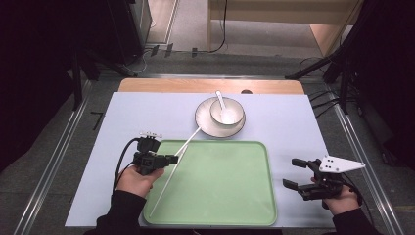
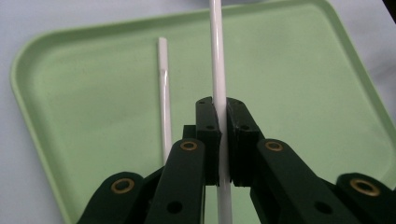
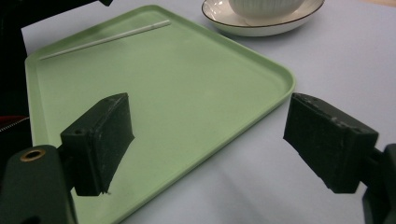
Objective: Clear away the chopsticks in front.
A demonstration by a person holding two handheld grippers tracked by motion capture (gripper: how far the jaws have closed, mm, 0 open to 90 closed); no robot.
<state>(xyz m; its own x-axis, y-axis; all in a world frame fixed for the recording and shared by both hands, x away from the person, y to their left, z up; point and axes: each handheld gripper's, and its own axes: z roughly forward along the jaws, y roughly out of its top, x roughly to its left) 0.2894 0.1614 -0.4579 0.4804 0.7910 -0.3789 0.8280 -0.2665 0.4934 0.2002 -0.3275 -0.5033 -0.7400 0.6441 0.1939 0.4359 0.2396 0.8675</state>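
At the near left of the green tray (image 1: 254, 215), one white chopstick (image 3: 102, 36) lies flat while the left gripper (image 1: 172, 159) pinches the second chopstick (image 2: 218, 70) mid-length. It looks light, stiff and slippery, so a middle grip suits it. The right gripper (image 1: 293, 172) rests spread on the bench (image 1: 293, 122); farther off sit the plate (image 1: 203, 122), bowl (image 1: 227, 111) and spoon (image 1: 221, 99).
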